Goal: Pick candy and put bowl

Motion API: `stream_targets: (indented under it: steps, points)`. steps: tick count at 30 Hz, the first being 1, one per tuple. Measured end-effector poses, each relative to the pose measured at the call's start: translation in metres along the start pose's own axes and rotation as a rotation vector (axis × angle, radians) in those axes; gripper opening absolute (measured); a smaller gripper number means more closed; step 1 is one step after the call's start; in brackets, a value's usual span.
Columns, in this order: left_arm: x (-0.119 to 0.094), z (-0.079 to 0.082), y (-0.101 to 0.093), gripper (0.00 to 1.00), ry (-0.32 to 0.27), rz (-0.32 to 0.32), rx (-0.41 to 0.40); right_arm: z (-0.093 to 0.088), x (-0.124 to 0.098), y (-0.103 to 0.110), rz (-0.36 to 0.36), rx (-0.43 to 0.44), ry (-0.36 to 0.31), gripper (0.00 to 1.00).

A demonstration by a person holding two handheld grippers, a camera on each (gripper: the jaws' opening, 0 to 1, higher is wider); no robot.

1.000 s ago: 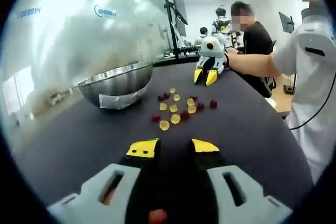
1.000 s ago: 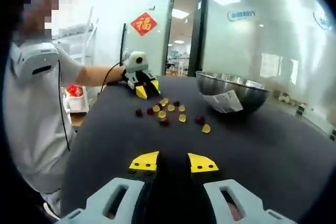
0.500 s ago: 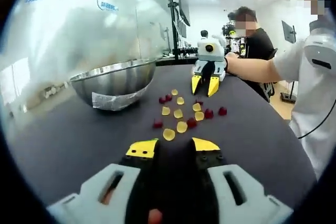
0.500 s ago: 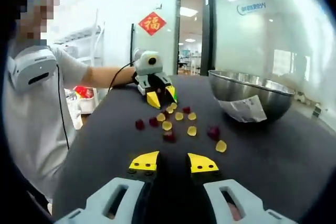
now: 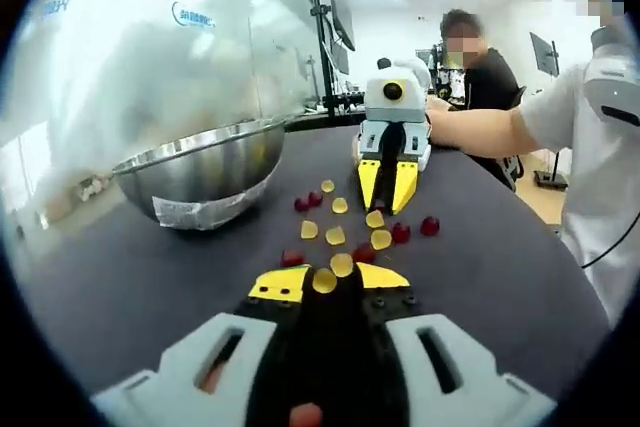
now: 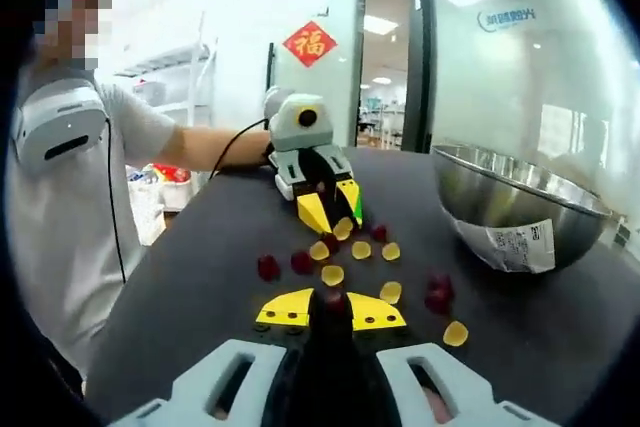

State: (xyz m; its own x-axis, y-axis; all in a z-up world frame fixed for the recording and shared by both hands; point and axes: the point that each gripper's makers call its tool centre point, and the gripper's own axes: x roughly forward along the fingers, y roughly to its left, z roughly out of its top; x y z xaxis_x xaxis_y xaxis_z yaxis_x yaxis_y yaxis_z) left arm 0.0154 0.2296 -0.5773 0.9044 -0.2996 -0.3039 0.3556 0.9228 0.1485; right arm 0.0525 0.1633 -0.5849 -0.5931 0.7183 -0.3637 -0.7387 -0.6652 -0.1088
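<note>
Bowl (image 5: 200, 172) contents hidden | left tool (image 5: 327, 283) straddles yellow candy (image 5: 324, 281) | right tool (image 6: 327, 309) parted, dark candy (image 6: 331, 299)

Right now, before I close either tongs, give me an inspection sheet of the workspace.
Surface: dark tabletop, flat.
Job's things: yellow and dark red candies scattered loose; steel bowl beside them, paper label on its wall.
Clutter: nothing seen.
Grippers: left tongs open around a yellow candy; right tongs open at a dark red candy.
Cables: a black cable runs from the left tongs.
Surroundings: glass partition, seated person behind.
</note>
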Motion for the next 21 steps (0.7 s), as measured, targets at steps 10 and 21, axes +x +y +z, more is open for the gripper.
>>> stream_targets:
  steps: [10, 21]
  points:
    - [-0.0061, -0.0011, -0.0025, 0.08, 0.010, 0.001, 0.018, 0.0004, -0.0012, -0.0010, -0.010, -0.018, -0.012, 0.04]
    - [-0.0081, -0.0009, -0.0036, 0.03, 0.008, -0.003, 0.043, 0.0007, -0.0034, -0.0036, -0.027, -0.029, -0.014, 0.04]
